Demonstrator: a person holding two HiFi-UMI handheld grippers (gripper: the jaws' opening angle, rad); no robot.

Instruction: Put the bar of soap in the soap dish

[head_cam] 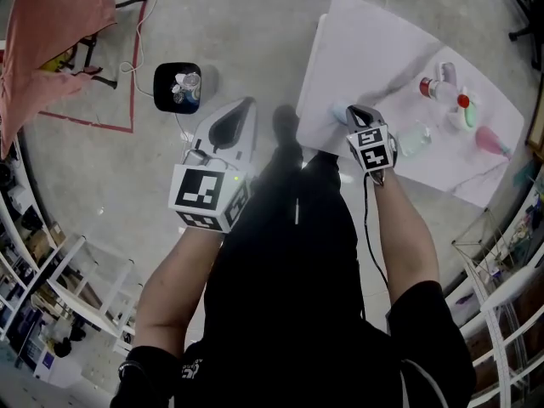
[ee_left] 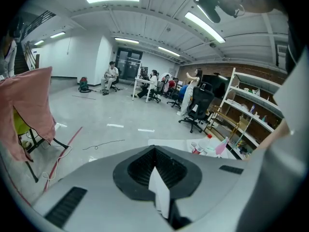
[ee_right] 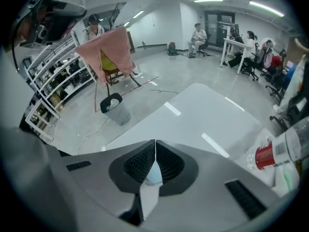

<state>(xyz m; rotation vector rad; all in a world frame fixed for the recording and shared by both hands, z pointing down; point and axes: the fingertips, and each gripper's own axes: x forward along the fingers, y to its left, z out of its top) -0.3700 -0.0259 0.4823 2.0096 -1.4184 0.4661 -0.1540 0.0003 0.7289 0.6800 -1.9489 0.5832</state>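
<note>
A small light blue rounded thing (head_cam: 338,111) lies at the near left corner of the white table (head_cam: 374,45); whether it is the soap or the dish I cannot tell. My right gripper (head_cam: 349,110) hangs steeply down right over it, jaws shut tip to tip. In the right gripper view the blue thing (ee_right: 153,174) shows through the hollow behind the closed tips (ee_right: 155,141), not pinched. My left gripper (head_cam: 248,101) hovers over the floor left of the table, also shut, with nothing in it (ee_left: 155,148).
Further along the table stand a red-capped bottle (head_cam: 429,86), a clear bottle (head_cam: 414,137), a white and green item (head_cam: 463,109) and a pink one (head_cam: 489,140). A black bin (head_cam: 177,86) sits on the floor. A pink cloth (head_cam: 51,24) hangs over a rack. Shelving (head_cam: 59,270) flanks both sides.
</note>
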